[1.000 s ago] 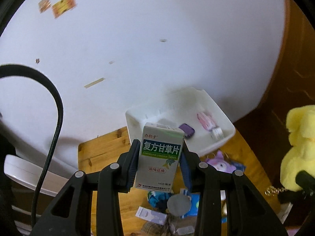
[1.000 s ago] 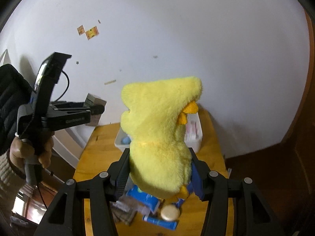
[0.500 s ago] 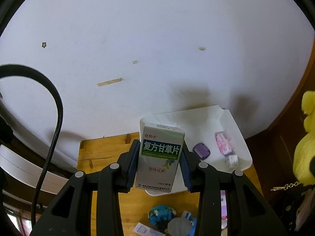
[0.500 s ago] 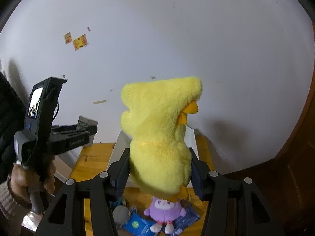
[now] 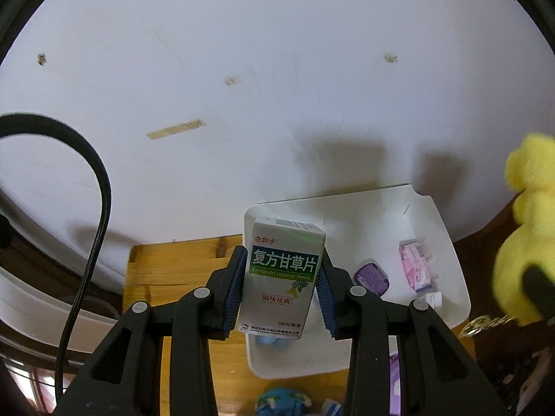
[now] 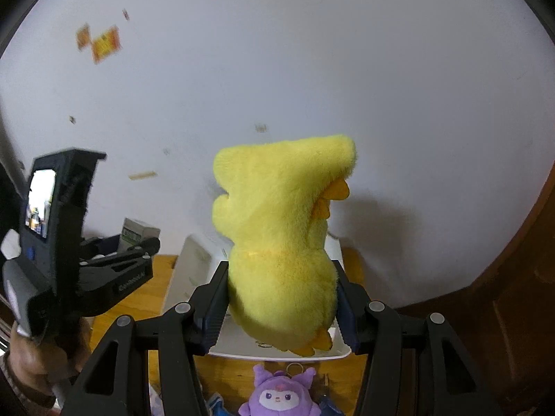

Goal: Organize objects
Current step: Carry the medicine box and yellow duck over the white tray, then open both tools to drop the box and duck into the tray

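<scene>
Two grippers are both loaded. The left gripper [image 5: 280,291] is clamped on an upright medicine box [image 5: 282,279], held above the white tray [image 5: 447,242] on the wooden table [image 5: 166,267]. The right gripper [image 6: 281,306] squeezes a yellow plush duck [image 6: 281,235] over the same tray, with a purple plush toy [image 6: 279,393] below.

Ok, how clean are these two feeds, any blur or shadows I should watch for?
Left wrist view: the medicine box in the left tool is sharp with readable print, the yellow plush at the right edge is smeared, and dark shadows fall on the wall above the white tray. Right wrist view: the plush in the right tool is crisp, the wall stickers are blurred, and the fisheye bends the edges.
</scene>
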Action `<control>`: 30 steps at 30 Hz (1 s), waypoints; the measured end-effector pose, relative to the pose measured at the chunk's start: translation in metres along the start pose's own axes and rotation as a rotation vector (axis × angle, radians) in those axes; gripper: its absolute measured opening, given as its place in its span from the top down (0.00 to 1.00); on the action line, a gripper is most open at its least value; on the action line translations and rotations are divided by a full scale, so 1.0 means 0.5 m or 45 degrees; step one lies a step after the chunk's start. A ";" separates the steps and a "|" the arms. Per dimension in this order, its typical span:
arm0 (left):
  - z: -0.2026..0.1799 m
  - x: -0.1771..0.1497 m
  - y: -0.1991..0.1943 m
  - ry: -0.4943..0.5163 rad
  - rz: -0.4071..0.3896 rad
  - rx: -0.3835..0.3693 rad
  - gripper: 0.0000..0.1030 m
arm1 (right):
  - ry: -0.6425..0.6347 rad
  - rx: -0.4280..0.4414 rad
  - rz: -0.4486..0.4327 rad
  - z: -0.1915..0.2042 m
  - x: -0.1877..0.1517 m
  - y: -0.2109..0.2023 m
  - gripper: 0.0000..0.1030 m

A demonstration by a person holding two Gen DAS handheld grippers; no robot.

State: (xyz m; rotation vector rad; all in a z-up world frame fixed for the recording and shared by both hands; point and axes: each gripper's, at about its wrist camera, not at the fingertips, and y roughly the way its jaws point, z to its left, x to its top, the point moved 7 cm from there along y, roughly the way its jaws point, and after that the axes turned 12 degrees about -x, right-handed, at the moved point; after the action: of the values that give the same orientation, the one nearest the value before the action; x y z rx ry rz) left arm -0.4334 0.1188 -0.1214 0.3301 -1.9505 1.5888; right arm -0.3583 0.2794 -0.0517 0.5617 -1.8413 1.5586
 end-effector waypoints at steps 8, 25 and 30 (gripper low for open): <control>-0.014 0.004 0.112 -0.043 0.055 -0.047 0.60 | 0.030 -0.025 0.181 0.000 -0.067 0.154 0.46; -0.068 -0.027 0.245 0.012 0.227 -0.086 0.40 | 0.037 -0.063 0.358 0.005 -0.164 0.322 0.33; -0.057 -0.027 0.227 -0.032 0.226 -0.084 0.33 | 0.019 -0.052 0.328 0.006 -0.165 0.309 0.29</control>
State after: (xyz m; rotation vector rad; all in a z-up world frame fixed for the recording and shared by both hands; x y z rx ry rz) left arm -0.4755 0.1725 -0.2172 0.1538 -2.0960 1.6317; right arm -0.4080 0.3001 -0.2185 0.3018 -1.9920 1.6793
